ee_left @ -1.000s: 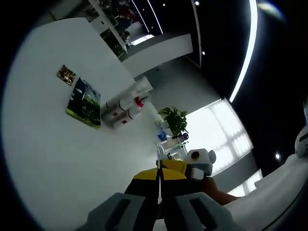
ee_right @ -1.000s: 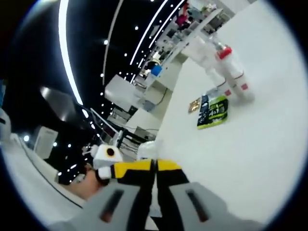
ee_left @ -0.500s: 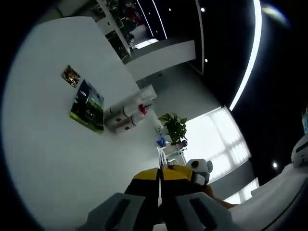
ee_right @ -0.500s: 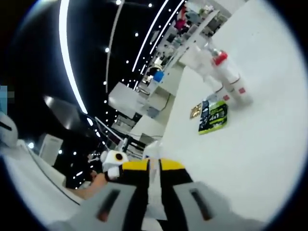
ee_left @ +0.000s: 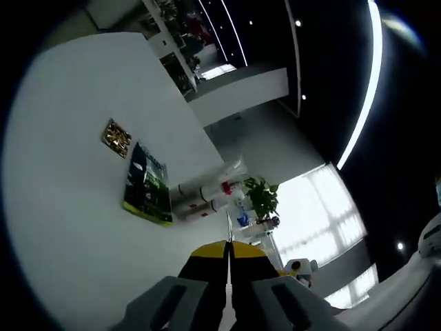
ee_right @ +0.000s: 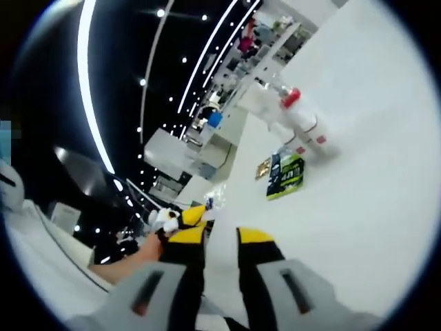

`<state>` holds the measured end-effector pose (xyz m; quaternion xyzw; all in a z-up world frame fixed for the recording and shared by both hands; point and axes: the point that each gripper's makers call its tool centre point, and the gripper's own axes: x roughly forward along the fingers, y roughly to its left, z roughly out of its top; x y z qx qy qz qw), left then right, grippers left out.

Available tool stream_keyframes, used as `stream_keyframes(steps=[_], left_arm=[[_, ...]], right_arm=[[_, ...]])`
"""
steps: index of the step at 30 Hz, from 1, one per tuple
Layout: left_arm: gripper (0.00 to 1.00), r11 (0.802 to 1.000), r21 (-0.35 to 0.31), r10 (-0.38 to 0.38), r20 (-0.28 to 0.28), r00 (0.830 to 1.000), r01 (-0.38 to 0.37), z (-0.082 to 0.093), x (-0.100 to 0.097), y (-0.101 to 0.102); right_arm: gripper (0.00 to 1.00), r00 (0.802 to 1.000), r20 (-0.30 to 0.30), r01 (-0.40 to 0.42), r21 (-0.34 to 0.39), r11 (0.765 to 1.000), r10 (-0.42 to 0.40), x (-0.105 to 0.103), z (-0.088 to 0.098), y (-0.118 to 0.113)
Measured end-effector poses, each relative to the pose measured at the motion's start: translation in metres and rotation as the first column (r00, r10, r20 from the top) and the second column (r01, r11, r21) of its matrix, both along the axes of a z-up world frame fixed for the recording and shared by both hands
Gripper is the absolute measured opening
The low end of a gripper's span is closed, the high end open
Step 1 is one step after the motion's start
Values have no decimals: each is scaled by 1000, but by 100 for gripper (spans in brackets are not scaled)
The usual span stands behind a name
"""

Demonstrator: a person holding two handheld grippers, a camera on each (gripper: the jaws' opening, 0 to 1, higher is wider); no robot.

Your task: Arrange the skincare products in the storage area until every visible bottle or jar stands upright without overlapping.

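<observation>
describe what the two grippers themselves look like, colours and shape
Both match: the left gripper and right gripper each have two black jaws capped with yellow at the tips, rising from pale grey moulded bases with dark slots.

**Surfaces and finishes as we read them**

We see a white table (ee_left: 76, 207) with a smooth, matt top, no grain or texture. The white bottles (ee_left: 207, 196) look like glossy plastic, one with a red cap (ee_right: 292, 97). The green packet (ee_left: 148, 185) reads as printed, slightly shiny paper or film; we can't tell which. The small gold sachet (ee_left: 116, 136) looks like foil. The left gripper (ee_left: 228, 258) and right gripper (ee_right: 219, 249) have matt yellow-and-black plastic jaw tips on grey moulded bodies.
</observation>
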<state>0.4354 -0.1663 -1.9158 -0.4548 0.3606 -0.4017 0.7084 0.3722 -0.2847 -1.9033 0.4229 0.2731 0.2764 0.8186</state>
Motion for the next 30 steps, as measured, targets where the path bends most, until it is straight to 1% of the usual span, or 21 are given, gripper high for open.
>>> stream_keyframes(steps=[4,5,8,9,10,13,16,20,22,25,28,30], left_arm=[[0,1000,25,12,-3,1000,-12,-6,18,10],[0,999,41,22,-1,1000,-22,-9,25,16],[0,998,56,32,-9,999,-31,-13,38,22],[0,998,57,31,-9,999,-31,-13,40,23],[0,997,66,34,-9,999,-33,-16,50,26],[0,996,74,44,-19,999,-43,-22,64,31],[0,994,102,39,-24,999,-36,-30,74,34],[0,992,117,40,-35,999,-36,-38,85,37],[0,992,118,49,-48,998,-43,-44,93,40],[0,990,136,48,-67,997,-38,-54,98,43],[0,987,154,50,-88,995,-36,-65,105,45],[0,987,154,55,-99,994,-40,-73,112,48]], right_arm=[[17,1000,-12,15,0,1000,-15,2,-1,-4],[18,1000,-14,18,-4,1000,-18,2,-1,-4],[20,1000,-12,22,-22,1000,-22,4,1,-4],[21,1000,-11,20,-29,999,-20,4,2,-3],[21,1000,-10,18,-32,999,-19,4,1,-3],[22,1000,-2,-14,-57,998,14,1,0,2],[27,999,0,-33,-104,994,33,-1,-3,2],[33,999,8,-34,-156,987,36,0,-5,-2],[38,999,4,-36,-175,984,37,0,-8,-4],[46,999,-5,-33,-198,980,33,1,-12,-6],[47,1000,-14,-29,-197,980,27,1,-13,-8],[48,1000,-19,-27,-201,979,24,0,-14,-11]])
